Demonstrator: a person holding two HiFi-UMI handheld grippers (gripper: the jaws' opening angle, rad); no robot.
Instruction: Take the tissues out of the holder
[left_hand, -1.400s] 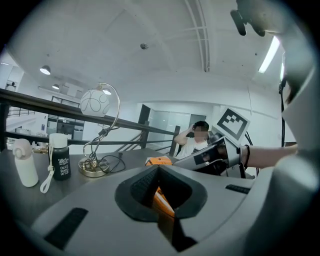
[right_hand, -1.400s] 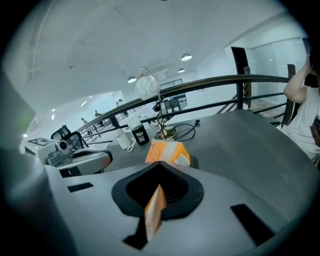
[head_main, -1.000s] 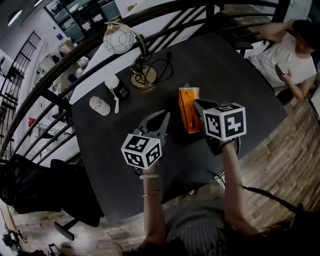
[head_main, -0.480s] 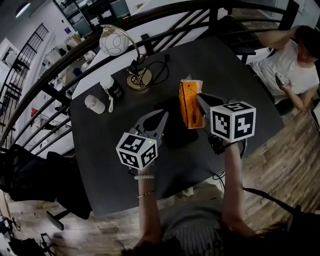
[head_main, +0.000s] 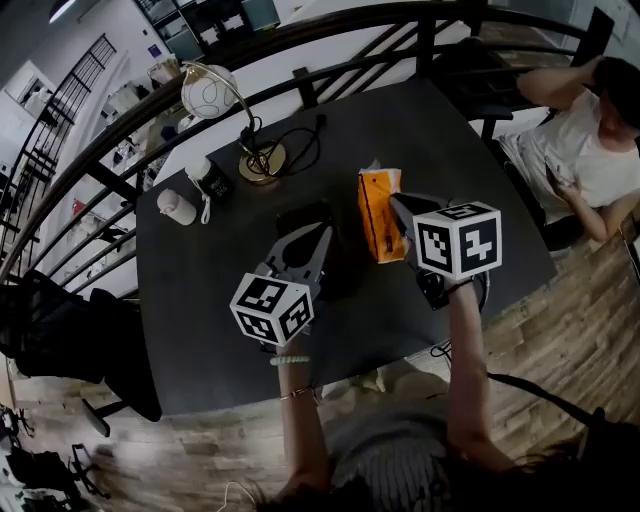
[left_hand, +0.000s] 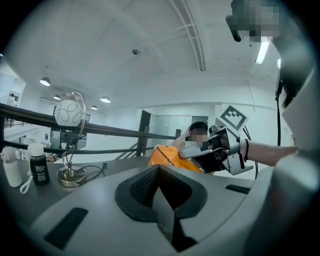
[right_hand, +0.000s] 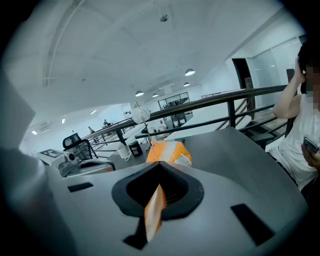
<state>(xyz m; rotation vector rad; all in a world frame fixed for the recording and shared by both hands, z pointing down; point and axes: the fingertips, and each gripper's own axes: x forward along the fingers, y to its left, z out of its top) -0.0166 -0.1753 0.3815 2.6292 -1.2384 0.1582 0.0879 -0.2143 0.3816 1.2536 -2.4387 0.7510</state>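
As the right tongs (head_main: 398, 208) are pressed together on a thin orange flap of the tissue pack (head_main: 378, 215), that hand already has the pack. In the right gripper view the flap sticks up between the jaws.

Pack stands on edge near the middle of the worktop (head_main: 470, 150), long axis running away from the person. The right tongs touch its right face.

Left tongs (head_main: 322, 238) are closed too, with nothing in them. They sit near the pack's left side but apart from it, pointing the same way.

Between them and the pack lies a dark low shape (head_main: 305, 216), likely the holder. Cannot tell whether the pack's bottom edge sits in it or is clear of it.

My read: the pull goes up and to the right, away from that dark shape. The left tongs are the nearer ones to pin the holder if it drags along.

Room: open worktop to the right and toward the person. Lamp (head_main: 212, 92), dark bottle (head_main: 214, 180) and cable (head_main: 300, 140) sit far-left, well apart. Railing (head_main: 330, 30) runs beyond the far edge and a seated person (head_main: 585, 140) is off the right corner, neither in the path.

Risk: the grip is on film only, so the flap could tear or slip.
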